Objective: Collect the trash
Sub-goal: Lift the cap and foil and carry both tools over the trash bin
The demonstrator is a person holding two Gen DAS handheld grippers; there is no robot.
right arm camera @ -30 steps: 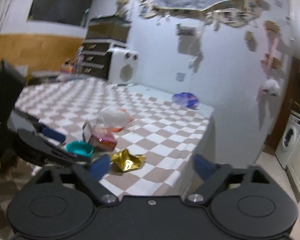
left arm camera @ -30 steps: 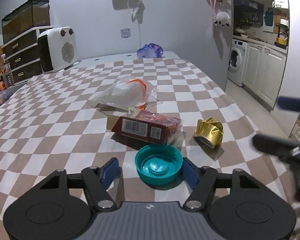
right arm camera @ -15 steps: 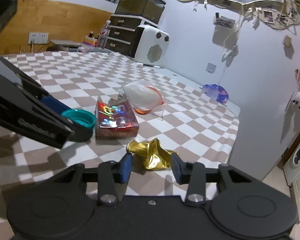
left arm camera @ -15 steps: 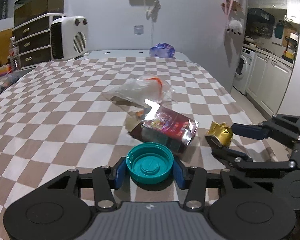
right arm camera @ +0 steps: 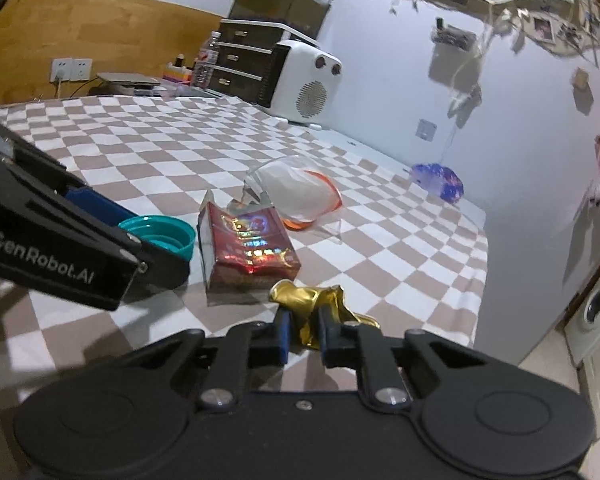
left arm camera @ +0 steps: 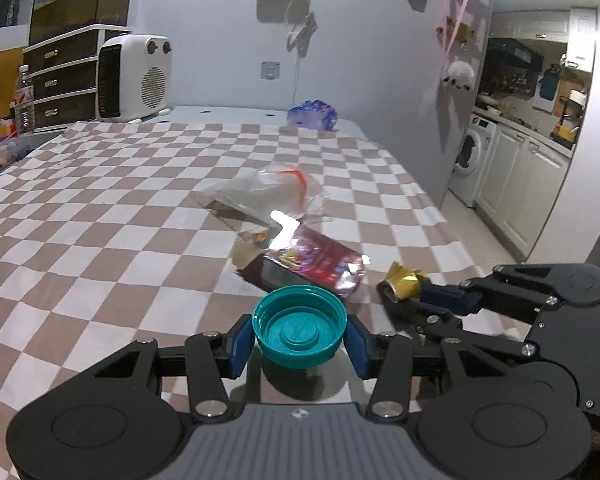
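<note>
My left gripper (left arm camera: pixel 300 338) was clamped on a teal plastic lid (left arm camera: pixel 299 331), open side up, both blue pads pressed against its ribbed rim. My right gripper (right arm camera: pixel 303 334) had just been closing and pinched a crumpled gold foil wrapper (right arm camera: pixel 314 308) between its pads; the foil bulged out ahead of the fingertips. Both sat near the right edge of the table (left arm camera: pixel 100 240), which wore a brown-and-white checked cloth.

Just beyond the lid lay a red glossy snack packet (left arm camera: pixel 312 266), flat, catching glare, shiny film crinkled at one end. Behind it and touching it was a clear plastic bag (left arm camera: pixel 268 196) with an orange strip, puffed and wrinkled.

At the table's far edge, on bare white top past the cloth, sat a blue-purple crumpled wrapper (left arm camera: pixel 313 114). A white fan heater (left arm camera: pixel 134 76) stood at the far left corner, dark drawers (left arm camera: pixel 56 80) beside it. A washing machine (left arm camera: pixel 470 160) showed through the doorway on the right.
</note>
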